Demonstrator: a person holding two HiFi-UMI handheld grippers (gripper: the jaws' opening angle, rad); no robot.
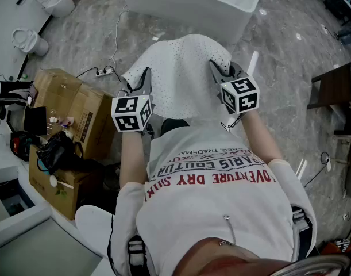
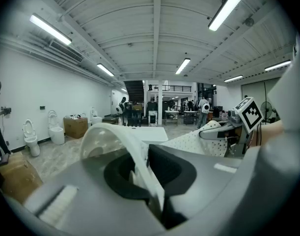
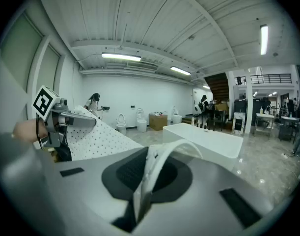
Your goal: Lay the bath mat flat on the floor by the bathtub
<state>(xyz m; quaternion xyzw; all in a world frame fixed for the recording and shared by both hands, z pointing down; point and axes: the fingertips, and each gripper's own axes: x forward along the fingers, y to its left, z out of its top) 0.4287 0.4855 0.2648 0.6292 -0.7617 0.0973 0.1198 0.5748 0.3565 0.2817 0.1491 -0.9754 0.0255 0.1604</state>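
A white bath mat (image 1: 184, 76) dotted with small holes hangs spread out between my two grippers, held up above the grey marble floor. My left gripper (image 1: 145, 80) is shut on its left edge, and that edge (image 2: 140, 156) runs pinched between the jaws in the left gripper view. On the mat's right edge my right gripper (image 1: 216, 69) is shut, with the folded edge (image 3: 150, 176) caught between its jaws. The white bathtub (image 1: 189, 3) stands just beyond the mat, also seen as the bathtub (image 3: 208, 139) in the right gripper view.
Cardboard boxes (image 1: 72, 111) with a black bag (image 1: 57, 151) stand at the left. White toilets (image 1: 31, 39) line the far left wall. A power strip and cable (image 1: 103, 71) lie on the floor. A dark wooden stool (image 1: 339, 91) is at the right.
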